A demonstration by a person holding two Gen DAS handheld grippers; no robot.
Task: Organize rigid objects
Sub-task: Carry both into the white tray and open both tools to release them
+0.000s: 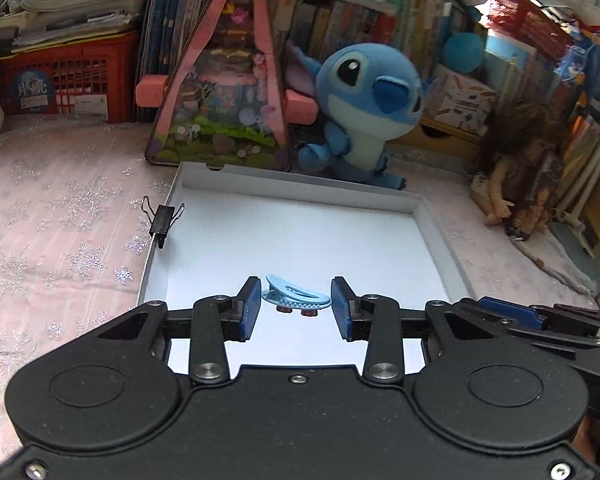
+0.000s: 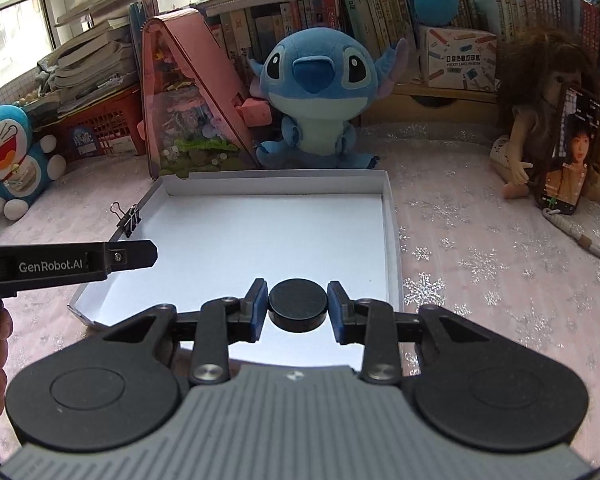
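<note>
My left gripper point(image 1: 296, 282) is shut on a light blue plastic clip point(image 1: 296, 298) with a toothed edge. It holds the clip over the near part of a shallow white box point(image 1: 300, 178). In the right wrist view, my right gripper point(image 2: 297, 284) is shut on a black round disc point(image 2: 298, 306), held above the near edge of the same white box point(image 2: 272, 178). The box floor is bare. A black binder clip point(image 1: 162, 218) is clamped on its left rim, and the right wrist view shows this binder clip point(image 2: 129, 218) too. The left gripper's body point(image 2: 68, 264) juts in from the left there.
A blue plush toy point(image 2: 312, 92) and a pink triangular display case point(image 2: 188, 112) stand just behind the box. A doll point(image 2: 540, 120) with a phone sits at the right, and another blue plush point(image 2: 12, 152) at the left. Books and a red crate line the back.
</note>
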